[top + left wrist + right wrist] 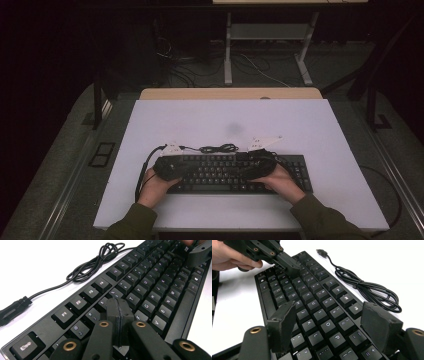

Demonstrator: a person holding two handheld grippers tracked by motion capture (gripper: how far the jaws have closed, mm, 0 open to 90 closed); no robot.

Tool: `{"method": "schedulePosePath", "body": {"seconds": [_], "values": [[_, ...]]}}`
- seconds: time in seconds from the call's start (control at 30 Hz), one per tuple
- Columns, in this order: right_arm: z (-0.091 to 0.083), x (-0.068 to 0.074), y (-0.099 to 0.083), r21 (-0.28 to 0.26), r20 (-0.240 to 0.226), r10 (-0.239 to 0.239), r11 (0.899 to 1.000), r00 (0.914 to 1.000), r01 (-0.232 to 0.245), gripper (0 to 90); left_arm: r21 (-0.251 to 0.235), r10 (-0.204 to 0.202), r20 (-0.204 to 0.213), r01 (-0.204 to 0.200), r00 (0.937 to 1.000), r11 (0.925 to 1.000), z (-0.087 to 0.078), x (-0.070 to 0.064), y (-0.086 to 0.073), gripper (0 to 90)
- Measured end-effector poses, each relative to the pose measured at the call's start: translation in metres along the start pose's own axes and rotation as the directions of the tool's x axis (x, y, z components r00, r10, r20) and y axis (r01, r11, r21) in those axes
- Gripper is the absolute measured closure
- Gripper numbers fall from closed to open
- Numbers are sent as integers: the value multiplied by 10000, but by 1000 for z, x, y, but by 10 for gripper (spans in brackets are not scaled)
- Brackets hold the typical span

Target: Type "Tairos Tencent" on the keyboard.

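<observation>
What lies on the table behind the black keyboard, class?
Behind the keyboard its coiled black cable lies on the white table, ending in a loose plug. In the high view, the left gripper and right gripper cover part of the back edge.

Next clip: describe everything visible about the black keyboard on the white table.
The keyboard is a black full-size model with raised, plastic-looking keycaps bearing pale legends, a function row and a long spacebar. It lies flat near the front edge of the white table, its length running across the table. Its black cable, loosely bundled in a coil, lies on the table behind it and ends in a free plug. The shut left gripper is over the left-hand keys; the open right gripper hovers over the right-hand letter keys.
</observation>
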State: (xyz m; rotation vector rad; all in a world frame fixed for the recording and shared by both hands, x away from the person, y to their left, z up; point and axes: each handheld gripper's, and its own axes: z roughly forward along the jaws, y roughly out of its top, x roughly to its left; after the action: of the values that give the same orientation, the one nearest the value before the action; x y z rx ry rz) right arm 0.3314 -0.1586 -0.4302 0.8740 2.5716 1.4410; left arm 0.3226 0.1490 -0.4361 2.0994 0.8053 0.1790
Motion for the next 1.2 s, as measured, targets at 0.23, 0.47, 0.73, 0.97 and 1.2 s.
{"method": "schedulePosePath", "body": {"seconds": [0.23, 0.47, 0.73, 0.97, 1.2], "values": [[1, 0, 0, 2, -33, 64, 10000, 10000, -64, 297, -228, -77, 52, 78, 10000, 9997, -5, -1, 1, 882], [3, 2, 2, -35, -251, -101, 9999, 9996, 101, 442, -310, -78, -56, 76, 10000, 9995, -8, -7, 0, 759], [9, 6, 4, 134, -776, -253, 9996, 9967, 265, 644, -355, -197, -369, 183, 9991, 9992, -12, -9, -2, 593], [16, 9, 7, 351, -1272, -359, 9986, 9912, 407, 795, -419, -328, -494, 308, 9982, 9986, -14, -11, -5, 462], [22, 12, 8, 541, -1600, -531, 9966, 9857, 624, 892, -463, -453, -500, 430, 9977, 9980, -16, -12, -7, 360]]}}
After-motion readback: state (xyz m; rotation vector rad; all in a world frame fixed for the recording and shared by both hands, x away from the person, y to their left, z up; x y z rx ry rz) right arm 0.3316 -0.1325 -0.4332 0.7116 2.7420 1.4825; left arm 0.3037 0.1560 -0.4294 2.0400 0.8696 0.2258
